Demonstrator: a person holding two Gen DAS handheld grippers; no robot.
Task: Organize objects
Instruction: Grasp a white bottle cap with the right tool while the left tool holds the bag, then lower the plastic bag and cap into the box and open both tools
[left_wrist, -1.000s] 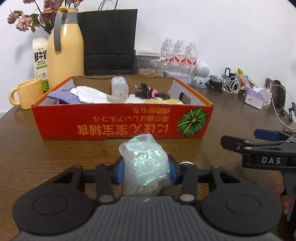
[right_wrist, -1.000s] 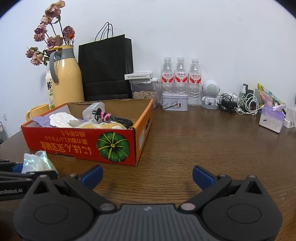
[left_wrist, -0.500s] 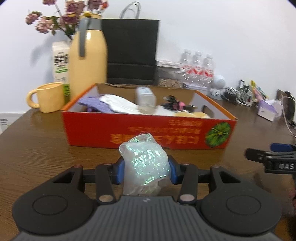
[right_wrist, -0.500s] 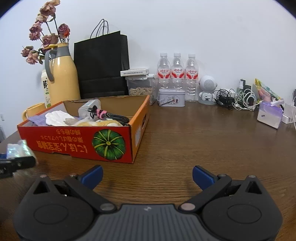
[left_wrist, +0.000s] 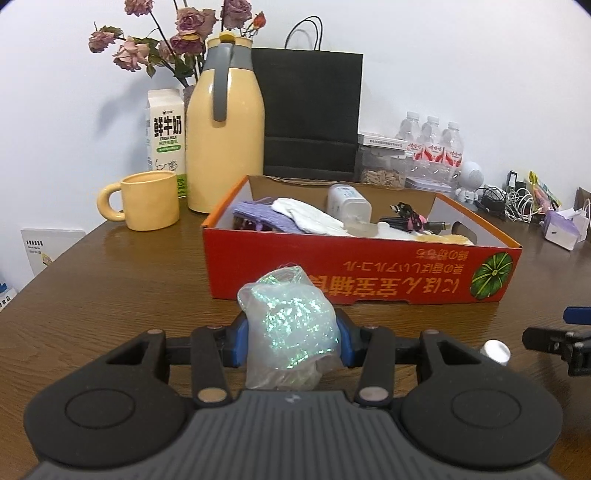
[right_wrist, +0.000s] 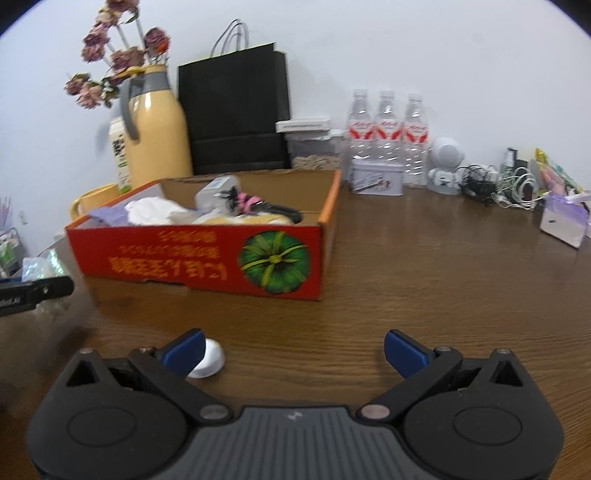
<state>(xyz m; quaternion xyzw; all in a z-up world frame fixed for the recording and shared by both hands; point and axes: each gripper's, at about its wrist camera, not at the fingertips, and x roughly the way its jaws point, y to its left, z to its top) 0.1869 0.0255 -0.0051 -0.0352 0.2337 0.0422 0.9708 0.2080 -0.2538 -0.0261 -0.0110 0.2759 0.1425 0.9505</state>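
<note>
The left gripper (left_wrist: 291, 341) was pinching a crumpled iridescent bag (left_wrist: 290, 325) between its blue pads, the bag bulging above and below them. It hung in front of the red box (left_wrist: 362, 275), before the box's near wall and toward its left end, not yet over the rim. The box sat on the table (left_wrist: 110, 288) and already held a purple cloth (left_wrist: 258, 218), a white cloth (left_wrist: 306, 218), a white charger (left_wrist: 349, 206) and a black cable (left_wrist: 410, 218).

The right gripper (right_wrist: 293, 350) stood spread and held nothing, low over the table in front of the box's right end. A small silver cap (right_wrist: 208, 363) lay on the wood just beside its left finger, outside the jaws.

Judging by this, the step in hand was carrying the bag to the box. The next move called for lifting the bag clear of the near wall, bringing it over a free patch among the things inside, and only then letting the pads part. The bag looked light and slack, so it might cling to a pad or catch on the rim. The cap seemed the likely next pick for the right gripper, which would have to shift left to straddle it.
</note>
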